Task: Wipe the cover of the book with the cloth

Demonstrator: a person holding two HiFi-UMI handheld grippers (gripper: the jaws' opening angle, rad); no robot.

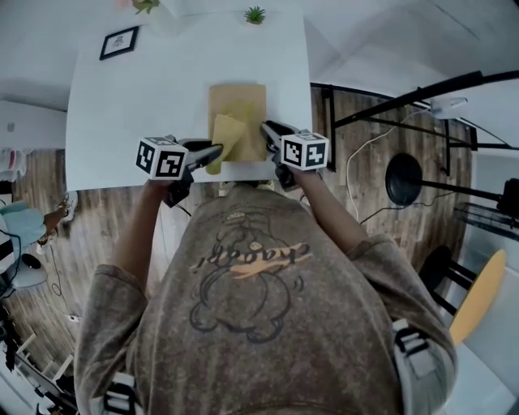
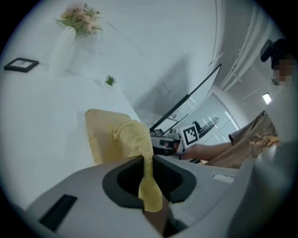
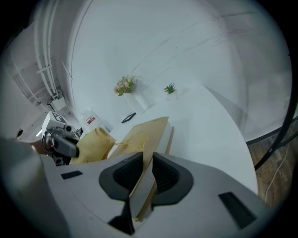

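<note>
My left gripper (image 2: 148, 160) was clamped on the yellow cloth (image 2: 135, 137), a strip of it pinched between the pads and the rest bunched up ahead over the near left part of the book (image 1: 243, 101). Whether the bunch pressed on the cover I could not tell. My right gripper (image 3: 148, 155) was closed on the book's near right edge, with cover and pages between the jaws.

The book lay lengthwise at the near edge of the white table (image 1: 122, 105), closer to the table's right side. Bare tabletop ran left of the book and beyond its far end. To the right only a narrow strip lay between it and the table's edge.

A black picture frame (image 1: 119, 42) sat near the far left corner, a small green plant (image 1: 255, 14) at the far edge and a white vase of flowers (image 2: 63, 56) between them. Wooden floor (image 1: 97, 235) showed on both sides, and black metal stands (image 1: 405, 101) stood just right of the table.
</note>
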